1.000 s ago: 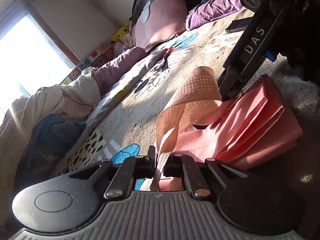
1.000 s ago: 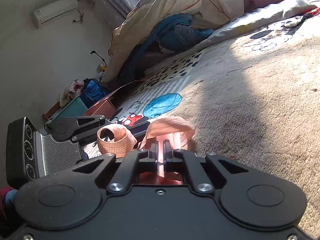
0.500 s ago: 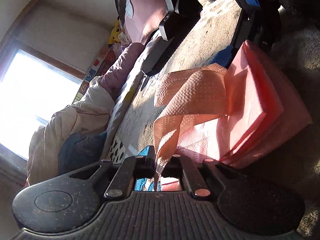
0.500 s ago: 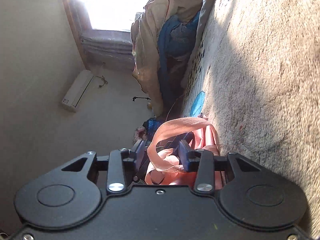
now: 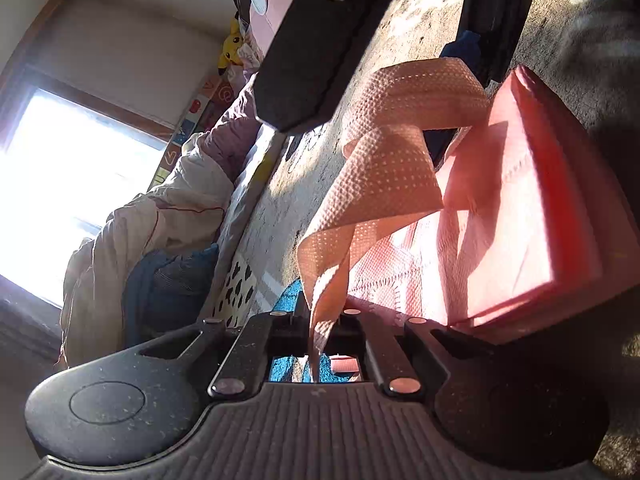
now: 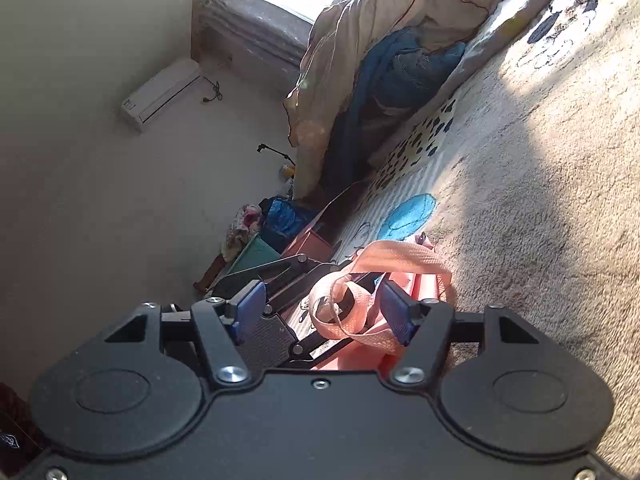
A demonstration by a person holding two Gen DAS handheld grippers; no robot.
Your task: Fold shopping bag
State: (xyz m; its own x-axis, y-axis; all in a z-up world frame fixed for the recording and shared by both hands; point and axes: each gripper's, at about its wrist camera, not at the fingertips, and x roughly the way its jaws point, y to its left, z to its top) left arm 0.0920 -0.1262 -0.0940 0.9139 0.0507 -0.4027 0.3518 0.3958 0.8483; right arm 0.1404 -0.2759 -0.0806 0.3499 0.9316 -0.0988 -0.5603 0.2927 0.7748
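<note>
Sunlit bedroom, seen first from the left wrist: a bright window [image 5: 60, 184] fills the left of the frame and a beige fleece bed cover [image 5: 400, 40] runs up to the top. On it, right of centre, lies the salmon-pink non-woven shopping bag [image 5: 532, 216], already pressed into a flat stack of pleats. Its dotted pink strap handle [image 5: 384, 176] loops down to the lower middle, where the left gripper [image 5: 320, 320] has its fingers pinched fully together on the strap. To do this step well, I'd say that hand should keep the strap taut and low so the pleats stay stacked. The dark body of the other tool [image 5: 316, 48] hangs across the top centre.

From the right wrist, the same cover [image 6: 540, 220] fills the right side, with bare wall at left. The right gripper [image 6: 324, 316] has just been opening: its blue-padded fingers [image 6: 396, 316] stand well apart, with the loose handle loop [image 6: 352, 316] between them. One pad looks close to the strap; I cannot tell whether it touches, and nothing is clamped. It should probably clear the loop without dragging it.
</note>
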